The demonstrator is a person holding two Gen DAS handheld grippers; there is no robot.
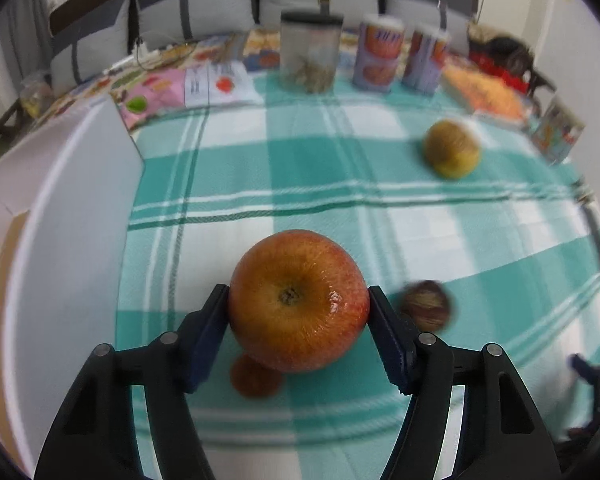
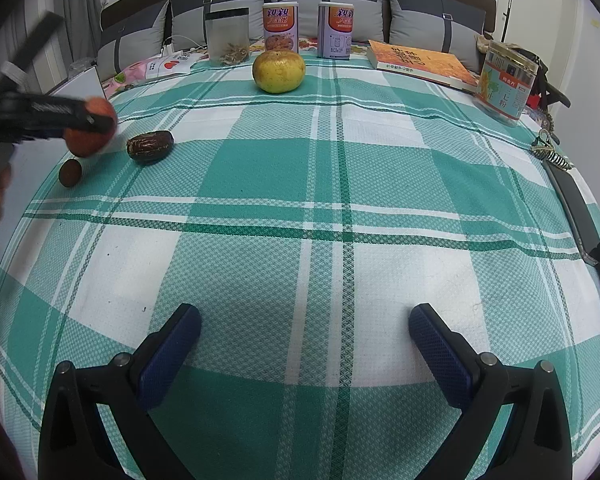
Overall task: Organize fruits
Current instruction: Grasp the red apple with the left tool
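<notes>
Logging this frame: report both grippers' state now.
Left gripper: jaws shut on the apple.
Right gripper: jaws open, holding nothing.

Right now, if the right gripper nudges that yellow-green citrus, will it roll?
Likely it rolls: the citrus is round and sits free on the flat cloth. Its slightly flattened shape may stop it soon. The rind looks dull, so probably not slippery for the open right gripper.

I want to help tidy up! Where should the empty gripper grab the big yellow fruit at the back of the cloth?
Probably around its widest middle. The yellow fruit is round and sits stem-end up on the checked cloth, so the open right gripper could come in level from the near side, one finger on each flank. The cans crowd the far side.
</notes>
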